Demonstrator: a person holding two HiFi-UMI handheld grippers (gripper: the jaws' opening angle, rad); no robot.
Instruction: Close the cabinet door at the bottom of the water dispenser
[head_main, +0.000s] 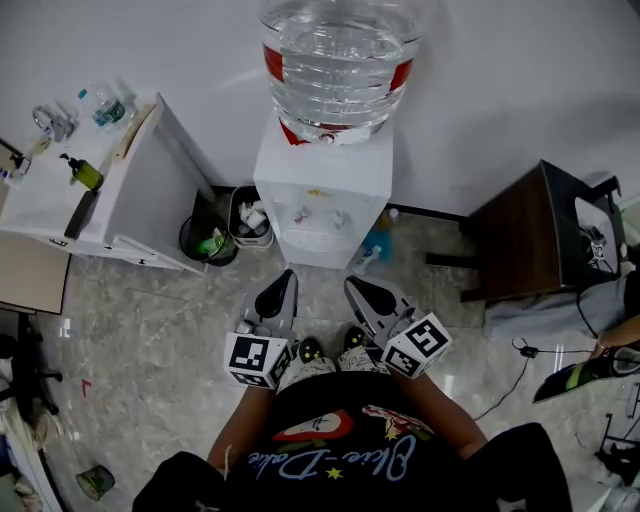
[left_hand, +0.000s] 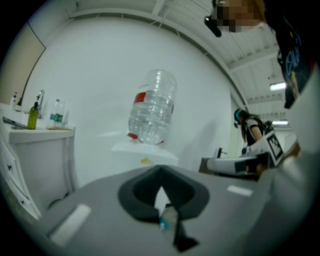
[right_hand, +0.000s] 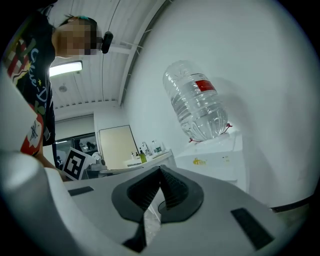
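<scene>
The white water dispenser (head_main: 322, 190) stands against the wall with a large clear bottle (head_main: 338, 60) on top. Seen steeply from above, only its top and tap panel show, and its bottom cabinet door is hidden. My left gripper (head_main: 284, 280) and right gripper (head_main: 355, 288) hang side by side in front of the dispenser's base, above the person's shoes, touching nothing. Both have their jaws together with nothing between them. The left gripper view shows the left gripper (left_hand: 161, 176) pointing up at the bottle (left_hand: 152, 107). The right gripper (right_hand: 161, 172) points past the bottle (right_hand: 197, 102).
A white sink counter (head_main: 120, 190) stands at the left, with a black bin (head_main: 205, 240) and a small full waste bin (head_main: 250, 215) beside the dispenser. A blue item (head_main: 376, 246) lies at its right foot. A dark wooden table (head_main: 530, 230) and floor cables (head_main: 520, 350) are at the right.
</scene>
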